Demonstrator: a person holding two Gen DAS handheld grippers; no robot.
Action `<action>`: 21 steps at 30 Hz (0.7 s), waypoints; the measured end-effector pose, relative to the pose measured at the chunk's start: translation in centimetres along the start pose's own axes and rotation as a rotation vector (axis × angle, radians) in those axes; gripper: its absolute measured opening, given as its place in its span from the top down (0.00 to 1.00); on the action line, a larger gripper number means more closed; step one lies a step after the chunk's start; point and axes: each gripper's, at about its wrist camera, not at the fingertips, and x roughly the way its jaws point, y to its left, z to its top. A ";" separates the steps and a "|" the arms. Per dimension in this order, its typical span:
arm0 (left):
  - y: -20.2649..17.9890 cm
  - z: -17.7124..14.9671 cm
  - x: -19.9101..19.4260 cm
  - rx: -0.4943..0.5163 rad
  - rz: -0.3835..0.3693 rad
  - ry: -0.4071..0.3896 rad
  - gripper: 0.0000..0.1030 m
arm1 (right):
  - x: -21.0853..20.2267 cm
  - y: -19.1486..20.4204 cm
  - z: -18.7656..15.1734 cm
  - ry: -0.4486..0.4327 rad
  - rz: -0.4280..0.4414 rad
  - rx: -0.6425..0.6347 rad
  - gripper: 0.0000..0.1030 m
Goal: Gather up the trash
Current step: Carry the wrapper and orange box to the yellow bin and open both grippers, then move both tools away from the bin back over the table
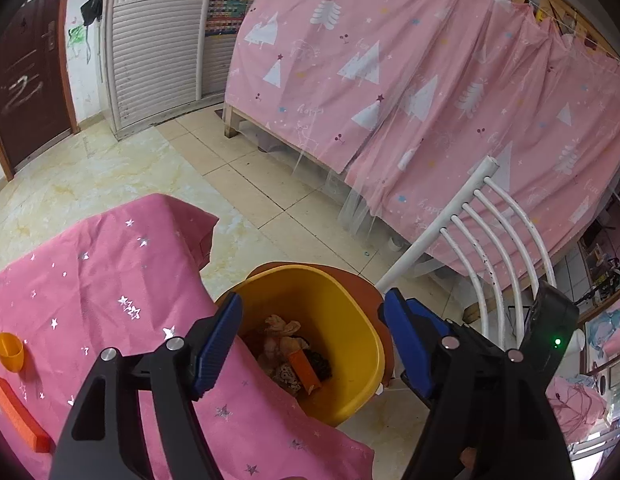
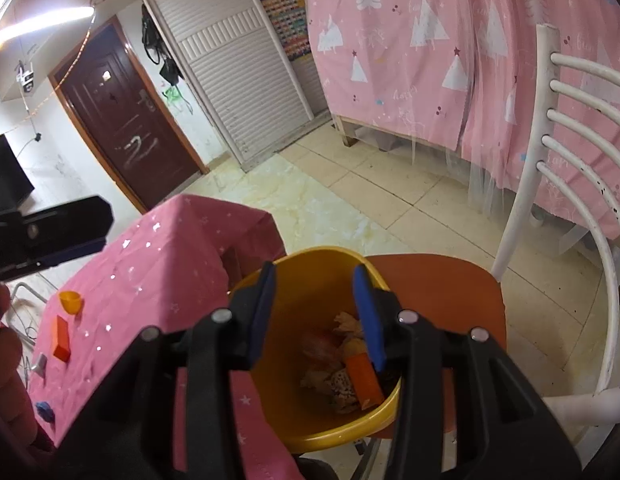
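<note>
yellow bin (image 2: 310,432) on chair holds crumpled scraps, orange block (image 2: 364,376) (upright-ish).

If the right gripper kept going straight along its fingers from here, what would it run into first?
Most likely the trash inside the yellow bin: the right gripper is open, empty and aimed into the bin's mouth, with an orange block and crumpled scraps below. Depth is unclear, so the bin's inner wall could come first.
</note>
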 end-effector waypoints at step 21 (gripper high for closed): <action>8.9 -2.8 -7.2 -0.076 0.108 -0.073 0.36 | -0.5 9.7 -2.3 0.016 0.111 -0.221 0.44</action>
